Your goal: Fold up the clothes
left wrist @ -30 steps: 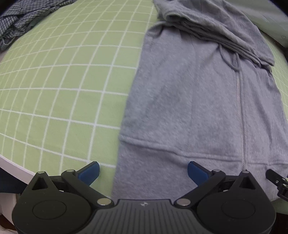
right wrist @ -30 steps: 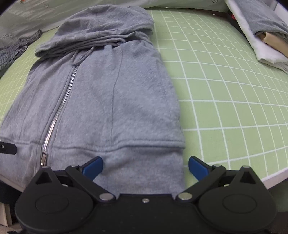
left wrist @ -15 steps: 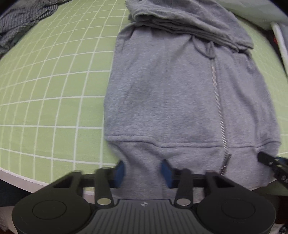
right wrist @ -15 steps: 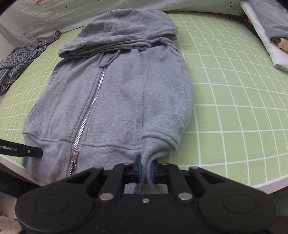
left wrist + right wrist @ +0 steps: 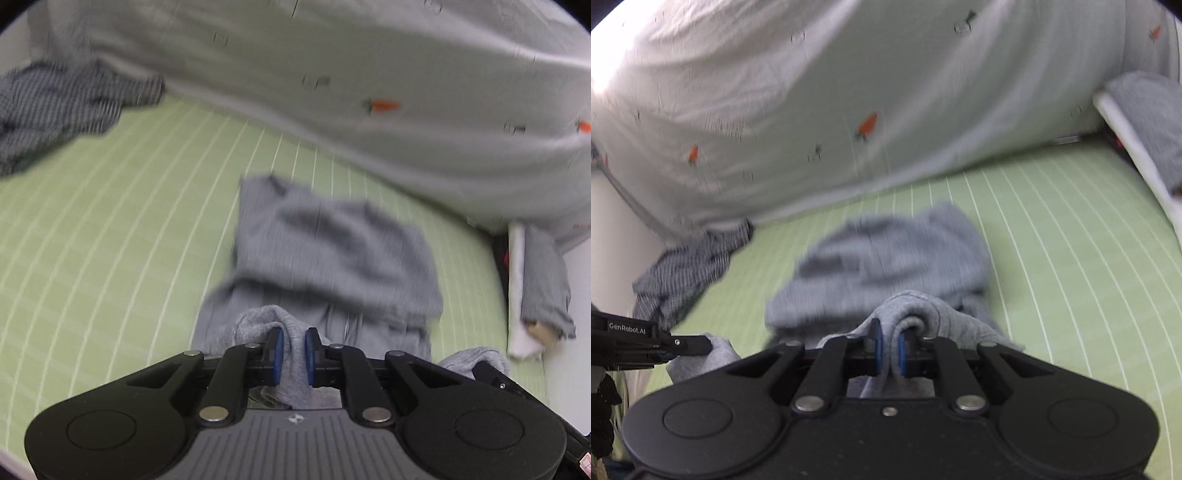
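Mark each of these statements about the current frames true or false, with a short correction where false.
1. The left gripper is shut on grey hoodie fabric. True.
2. The right gripper hangs open with nothing between its pads. False: it is shut on a bunched fold of the hoodie.
3. The hoodie lies on a green mat with white grid lines. True.
4. A checked shirt lies crumpled at the far left of the mat. True.
5. The pale sheet behind the mat is printed with blue stars. False: it shows small orange carrots.
6. The hoodie's hem lies flat on the mat. False: both grippers hold it raised above the mat.
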